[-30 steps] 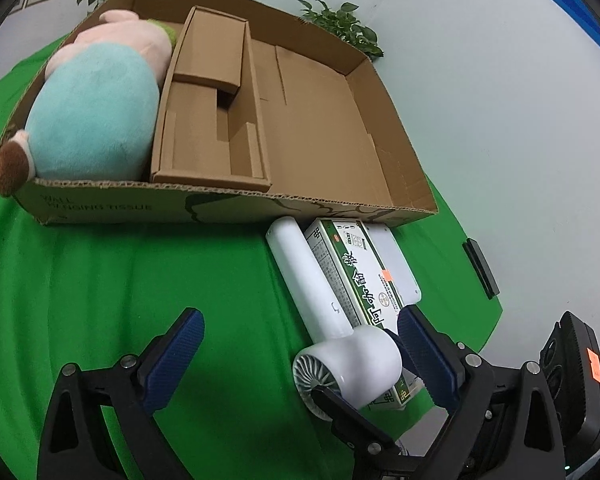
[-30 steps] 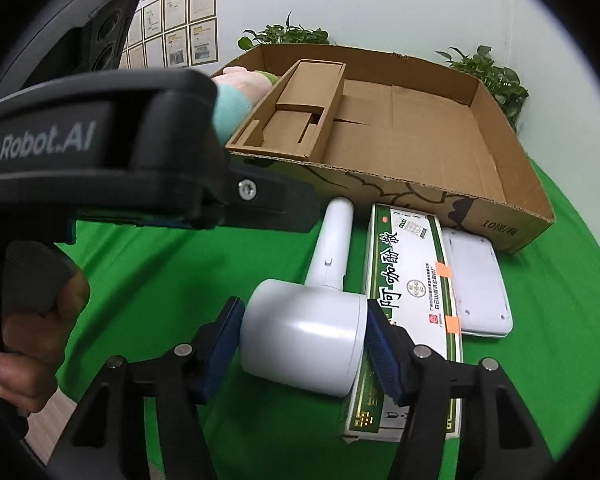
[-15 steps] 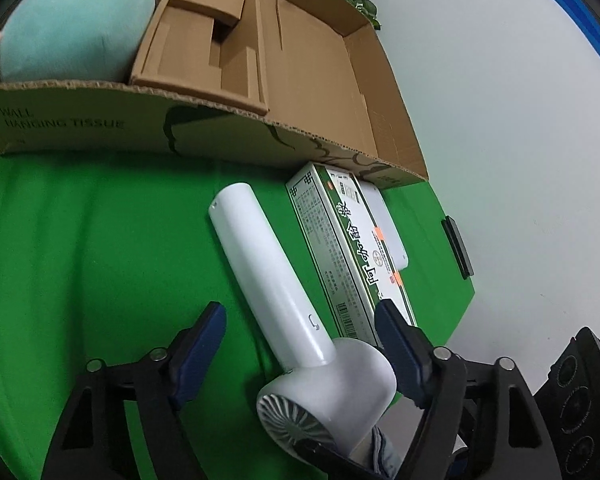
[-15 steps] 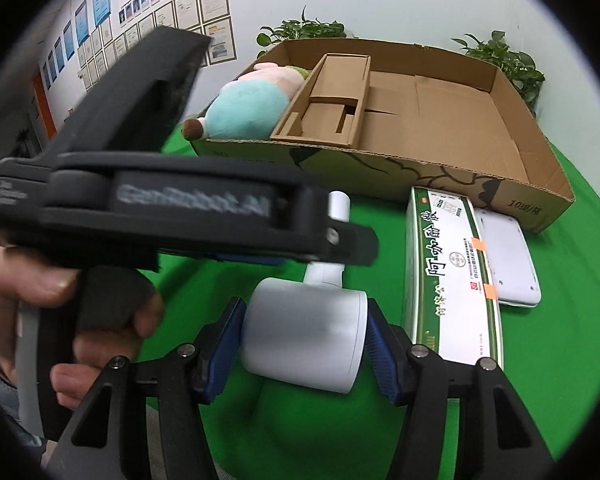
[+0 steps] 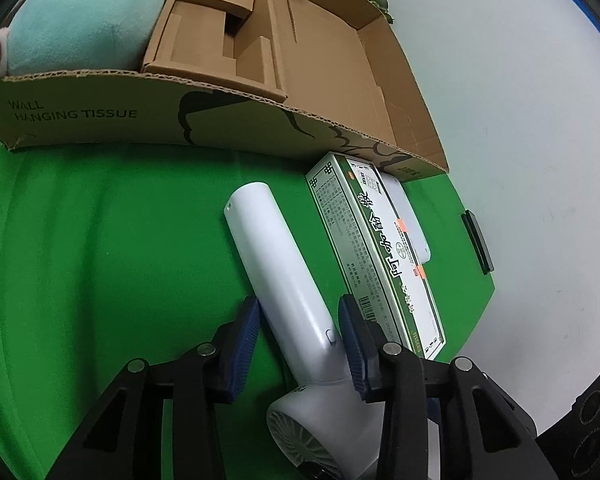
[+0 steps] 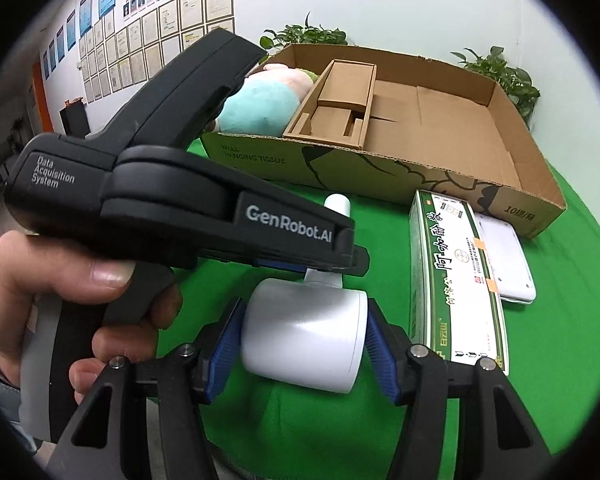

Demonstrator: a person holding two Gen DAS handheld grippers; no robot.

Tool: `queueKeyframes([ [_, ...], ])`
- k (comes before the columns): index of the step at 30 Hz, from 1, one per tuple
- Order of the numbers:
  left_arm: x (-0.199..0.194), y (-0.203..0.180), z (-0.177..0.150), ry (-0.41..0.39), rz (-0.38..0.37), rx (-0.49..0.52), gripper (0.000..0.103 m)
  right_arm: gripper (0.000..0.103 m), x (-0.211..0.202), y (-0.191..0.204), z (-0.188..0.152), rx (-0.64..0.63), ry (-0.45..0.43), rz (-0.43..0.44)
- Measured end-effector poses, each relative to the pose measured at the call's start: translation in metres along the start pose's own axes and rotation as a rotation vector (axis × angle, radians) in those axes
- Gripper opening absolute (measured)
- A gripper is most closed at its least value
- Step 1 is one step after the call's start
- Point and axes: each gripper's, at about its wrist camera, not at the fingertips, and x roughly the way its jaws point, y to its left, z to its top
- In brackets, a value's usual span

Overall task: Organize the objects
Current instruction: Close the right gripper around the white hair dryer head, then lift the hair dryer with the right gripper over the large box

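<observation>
Now the left claw [image 5: 298, 326] has just closed onto the hair dryer [image 5: 278, 276] handle before the cardboard box [image 5: 236, 128]; right claw [image 6: 304, 334] grips its head, ready for lifting.

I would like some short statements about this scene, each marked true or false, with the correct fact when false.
1. The right tool grips the head of the white hair dryer. True.
2. The left tool has its pads around the dryer's handle; its jaws have just been closing. True.
3. The plush toy lies on the green cloth outside the cardboard box. False: it lies inside the cardboard box, at its left end.
4. The green and white carton is inside the cardboard box. False: it lies on the green cloth in front of the box.
5. A flat white device lies beside the carton. True.
</observation>
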Motion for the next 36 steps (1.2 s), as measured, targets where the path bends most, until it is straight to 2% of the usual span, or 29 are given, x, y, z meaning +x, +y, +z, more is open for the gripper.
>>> queueKeyframes([
  [9, -0.023, -0.026, 0.011, -0.035, 0.011, 0.086, 0.035, 0.057, -0.017, -0.01, 0.009, 0.061, -0.068, -0.013],
  [21, -0.046, -0.092, 0.057, -0.086, 0.024, 0.256, 0.034, 0.057, -0.043, -0.034, 0.04, 0.132, -0.193, -0.07],
  [29, -0.045, -0.132, 0.106, -0.118, 0.037, 0.344, 0.034, 0.057, -0.048, -0.056, 0.075, 0.144, -0.262, -0.086],
  [36, -0.051, -0.14, 0.154, -0.161, 0.071, 0.37, 0.035, 0.057, -0.035, -0.077, 0.117, 0.13, -0.283, -0.058],
])
